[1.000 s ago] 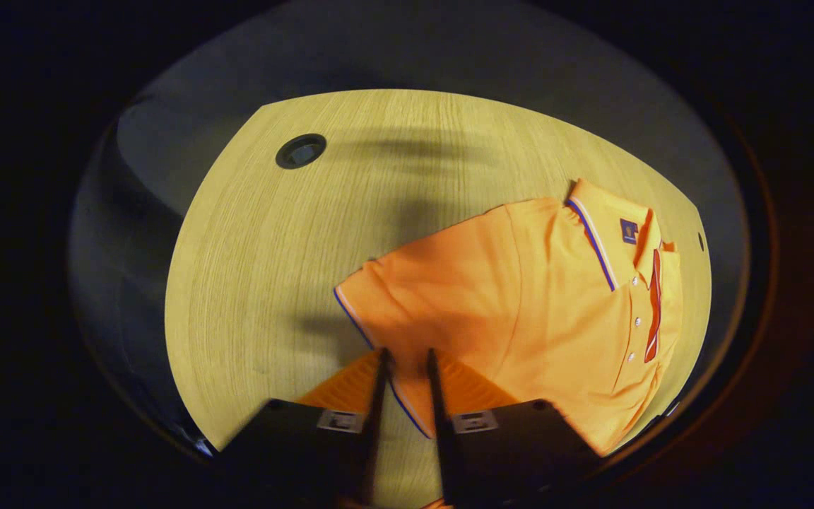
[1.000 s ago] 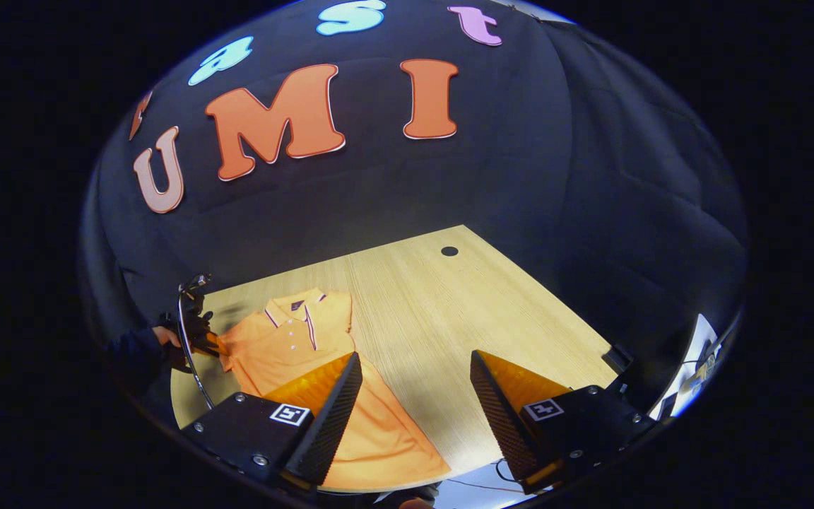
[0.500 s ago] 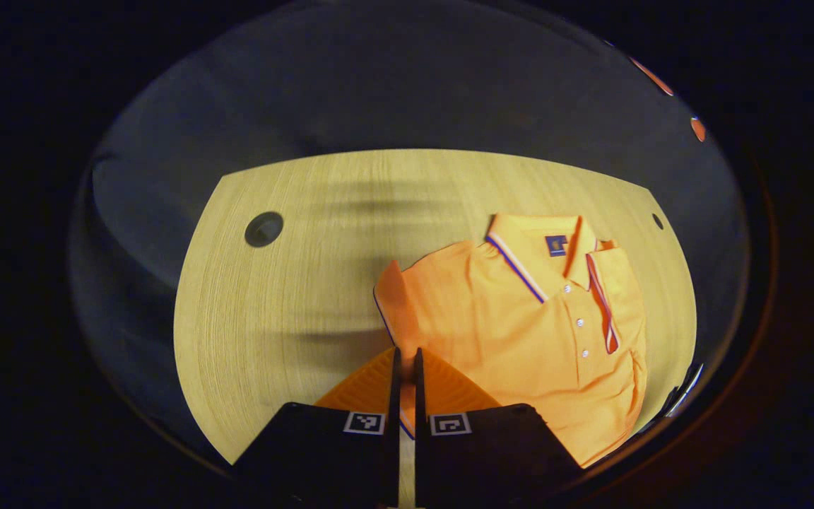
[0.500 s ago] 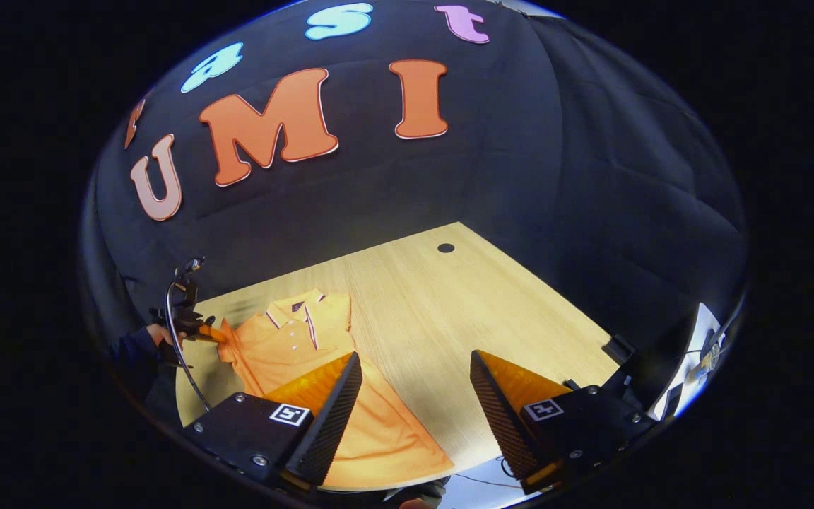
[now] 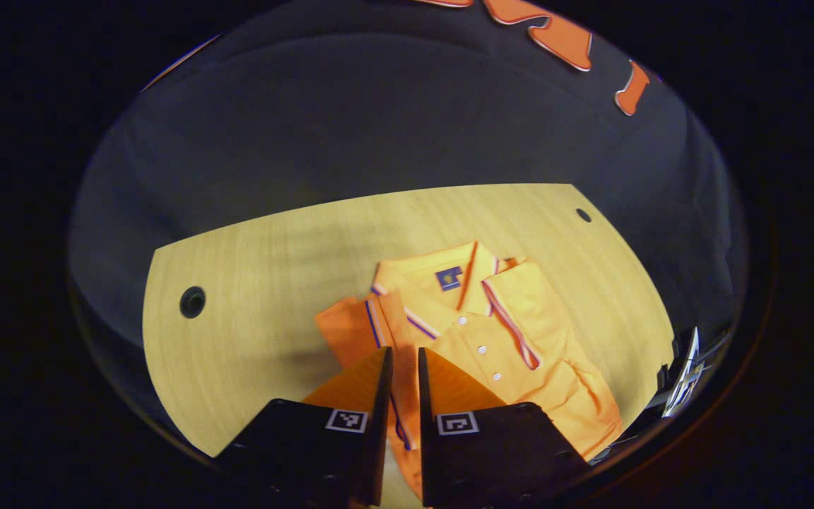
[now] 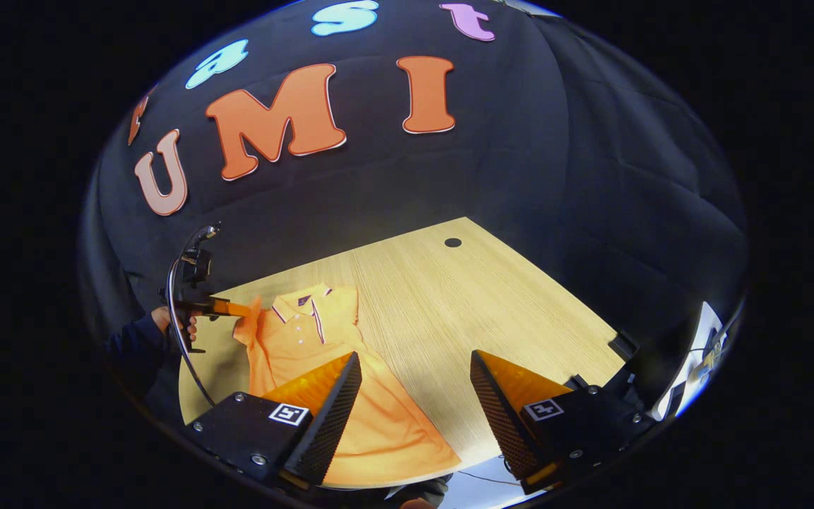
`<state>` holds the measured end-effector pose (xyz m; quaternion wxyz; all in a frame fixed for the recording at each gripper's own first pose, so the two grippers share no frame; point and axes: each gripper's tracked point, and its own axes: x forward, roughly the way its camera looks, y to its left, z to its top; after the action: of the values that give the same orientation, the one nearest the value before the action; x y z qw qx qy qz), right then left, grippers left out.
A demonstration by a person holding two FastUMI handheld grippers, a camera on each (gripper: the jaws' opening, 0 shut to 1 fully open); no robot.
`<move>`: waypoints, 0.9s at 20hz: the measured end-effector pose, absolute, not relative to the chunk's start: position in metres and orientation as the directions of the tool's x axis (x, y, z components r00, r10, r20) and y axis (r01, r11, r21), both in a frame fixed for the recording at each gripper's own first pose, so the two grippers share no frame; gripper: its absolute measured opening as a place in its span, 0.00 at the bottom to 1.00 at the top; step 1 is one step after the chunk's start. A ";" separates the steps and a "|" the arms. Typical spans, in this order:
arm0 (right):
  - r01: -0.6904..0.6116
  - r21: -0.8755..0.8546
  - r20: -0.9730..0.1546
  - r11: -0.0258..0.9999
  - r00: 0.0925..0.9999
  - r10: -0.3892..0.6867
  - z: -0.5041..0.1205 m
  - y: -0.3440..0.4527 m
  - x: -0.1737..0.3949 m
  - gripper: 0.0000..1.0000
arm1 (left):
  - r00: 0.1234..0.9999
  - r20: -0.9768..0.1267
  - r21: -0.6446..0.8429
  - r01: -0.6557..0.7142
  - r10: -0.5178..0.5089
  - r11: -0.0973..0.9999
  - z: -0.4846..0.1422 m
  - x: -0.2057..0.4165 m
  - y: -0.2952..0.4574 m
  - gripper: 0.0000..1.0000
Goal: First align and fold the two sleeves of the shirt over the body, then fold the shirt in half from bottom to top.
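Sleeve folding is the step in hand, judging from how the cloth lies. In the left gripper view, the left gripper (image 5: 401, 367) has its two fingers almost together, with only a narrow slot between them, and a strip of the sleeve (image 5: 350, 332) with its dark piping runs down through this slot. So the gripper is clamped on the sleeve edge. The orange shirt (image 5: 513, 353) lies on the desk (image 5: 251, 283), with the collar (image 5: 442, 279) towards the far side and the button placket facing up. The pinched sleeve is lifted and turned in towards the collar, but it is not yet laid flat on the body.

In the right gripper view, the right gripper (image 6: 415, 367) has its fingers wide apart and holds nothing; it hangs above the near edge of the desk, beside the lower part of the shirt (image 6: 350, 410). Farther off, at the left side, a hand (image 6: 167, 325) holds the left gripper (image 6: 241, 309), which touches the raised sleeve just beside the collar.

The next move, as I judge it, calls for carrying the sleeve over the chest and laying it down smooth before the fingers part. The other sleeve seems to lie over the body already, though I cannot tell this for sure. The bottom-to-top fold is not yet done.
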<state>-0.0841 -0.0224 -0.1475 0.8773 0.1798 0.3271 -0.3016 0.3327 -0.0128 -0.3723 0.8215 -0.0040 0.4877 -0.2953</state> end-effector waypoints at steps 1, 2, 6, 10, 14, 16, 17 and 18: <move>0.654 0.121 -0.684 0.747 0.600 -0.415 -0.149 -0.022 -0.086 0.94 | 0.340 -0.780 -0.321 0.503 -0.525 0.803 -0.363 0.328 -0.021 0.25; 0.661 0.121 -0.686 0.740 0.595 -0.419 -0.149 -0.022 -0.089 0.95 | 0.336 -0.766 -0.335 0.519 -0.548 0.787 -0.357 0.325 -0.028 0.36; 0.676 0.117 -0.684 0.728 0.586 -0.434 -0.150 -0.020 -0.098 0.94 | 0.357 -0.750 -0.326 0.533 -0.557 0.781 -0.354 0.317 -0.027 0.86; 0.668 0.115 -0.667 0.735 0.600 -0.442 -0.155 -0.022 -0.097 0.94 | 0.445 -0.708 -0.319 0.491 -0.549 0.810 -0.333 0.306 -0.007 0.87; 0.621 0.133 -0.624 0.773 0.658 -0.421 -0.156 -0.022 -0.084 0.95 | 0.584 -0.624 -0.278 0.454 -0.518 0.846 -0.286 0.288 0.023 0.99; 0.577 0.134 -0.583 0.806 0.703 -0.406 -0.151 -0.022 -0.077 0.95 | 0.657 -0.566 -0.249 0.439 -0.498 0.863 -0.259 0.274 0.036 0.99; 0.549 0.136 -0.554 0.825 0.732 -0.396 -0.146 -0.020 -0.074 0.95 | 0.695 -0.530 -0.232 0.433 -0.486 0.871 -0.243 0.266 0.042 0.98; 0.517 0.140 -0.519 0.844 0.765 -0.383 -0.142 -0.017 -0.072 0.95 | 0.730 -0.490 -0.217 0.427 -0.477 0.878 -0.226 0.257 0.048 0.98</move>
<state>-0.0718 -0.0168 -0.1416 0.9290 0.1386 0.2430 -0.2421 0.2568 0.0482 -0.2262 0.9289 -0.0447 0.2754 -0.2433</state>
